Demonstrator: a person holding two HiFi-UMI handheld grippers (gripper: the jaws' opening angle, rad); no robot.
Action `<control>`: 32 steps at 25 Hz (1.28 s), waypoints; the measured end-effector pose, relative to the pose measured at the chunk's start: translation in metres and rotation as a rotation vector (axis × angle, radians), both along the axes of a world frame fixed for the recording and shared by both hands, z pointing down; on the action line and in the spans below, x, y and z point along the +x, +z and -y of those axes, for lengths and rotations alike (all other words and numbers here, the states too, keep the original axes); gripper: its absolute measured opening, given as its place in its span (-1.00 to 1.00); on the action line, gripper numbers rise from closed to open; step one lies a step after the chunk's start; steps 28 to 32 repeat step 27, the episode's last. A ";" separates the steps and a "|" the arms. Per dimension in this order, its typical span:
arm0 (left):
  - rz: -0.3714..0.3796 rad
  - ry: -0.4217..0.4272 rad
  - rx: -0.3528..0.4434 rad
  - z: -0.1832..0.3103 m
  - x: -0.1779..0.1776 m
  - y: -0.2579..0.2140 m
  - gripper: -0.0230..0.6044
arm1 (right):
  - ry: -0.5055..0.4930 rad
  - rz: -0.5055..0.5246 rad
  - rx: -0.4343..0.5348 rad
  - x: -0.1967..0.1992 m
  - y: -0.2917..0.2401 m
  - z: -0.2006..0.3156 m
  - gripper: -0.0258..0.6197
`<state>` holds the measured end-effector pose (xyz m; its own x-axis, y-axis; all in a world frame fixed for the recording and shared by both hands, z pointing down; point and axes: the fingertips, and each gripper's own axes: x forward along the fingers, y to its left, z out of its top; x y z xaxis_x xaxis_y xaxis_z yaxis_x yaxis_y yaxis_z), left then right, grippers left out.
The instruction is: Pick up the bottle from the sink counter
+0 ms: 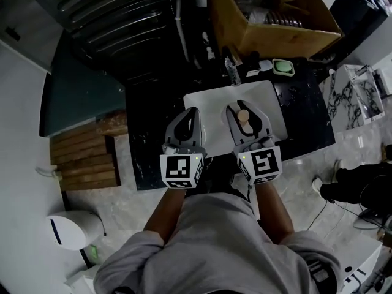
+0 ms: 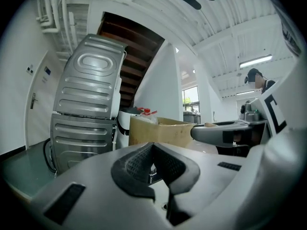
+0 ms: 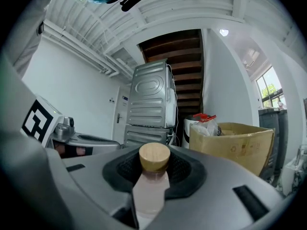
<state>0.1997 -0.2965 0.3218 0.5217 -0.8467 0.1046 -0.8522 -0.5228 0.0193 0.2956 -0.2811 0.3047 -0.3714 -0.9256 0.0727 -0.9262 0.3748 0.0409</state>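
A pale pink bottle (image 3: 152, 188) with a round wooden cap (image 3: 154, 157) stands upright between the black pads of my right gripper (image 3: 154, 169), which is shut on its neck and body. In the head view the cap (image 1: 243, 116) shows between the right gripper's (image 1: 241, 107) fingers, held over the white sink basin (image 1: 211, 106) in the black counter (image 1: 303, 118). My left gripper (image 1: 194, 111) hovers beside it on the left, over the basin's left edge. Its pads (image 2: 139, 164) meet at the tip with nothing between them.
A faucet (image 1: 231, 72) rises behind the basin, with a green soap dish (image 1: 283, 67) to its right. A large cardboard box (image 1: 275, 17) sits at the back right and stacked grey machines (image 1: 116, 17) at the back left. Wooden slats (image 1: 82, 155) lie on the floor at the left.
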 end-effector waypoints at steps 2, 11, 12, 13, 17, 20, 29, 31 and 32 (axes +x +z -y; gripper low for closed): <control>-0.001 0.009 0.012 0.001 0.001 -0.003 -0.89 | 0.001 -0.010 0.006 -0.002 -0.001 0.000 -0.55; 0.023 0.035 0.037 -0.002 -0.002 -0.004 -0.89 | 0.005 -0.034 0.011 -0.013 -0.002 0.001 -0.55; 0.022 0.036 0.036 -0.002 -0.003 -0.004 -0.89 | 0.003 -0.034 0.012 -0.014 -0.002 0.001 -0.55; 0.021 0.038 0.034 -0.003 -0.004 -0.004 -0.89 | 0.003 -0.033 0.014 -0.014 -0.003 0.001 -0.55; 0.020 0.046 0.029 -0.004 -0.004 -0.005 -0.89 | 0.002 -0.034 0.017 -0.017 -0.004 0.001 -0.55; 0.024 0.046 0.026 -0.006 -0.007 -0.003 -0.89 | -0.010 -0.041 0.019 -0.023 -0.003 0.002 -0.55; 0.021 0.047 0.016 -0.010 -0.006 -0.001 -0.89 | -0.020 -0.045 0.023 -0.022 -0.003 0.000 -0.55; 0.021 0.047 0.016 -0.010 -0.006 -0.001 -0.89 | -0.020 -0.045 0.023 -0.022 -0.003 0.000 -0.55; 0.021 0.047 0.016 -0.010 -0.006 -0.001 -0.89 | -0.020 -0.045 0.023 -0.022 -0.003 0.000 -0.55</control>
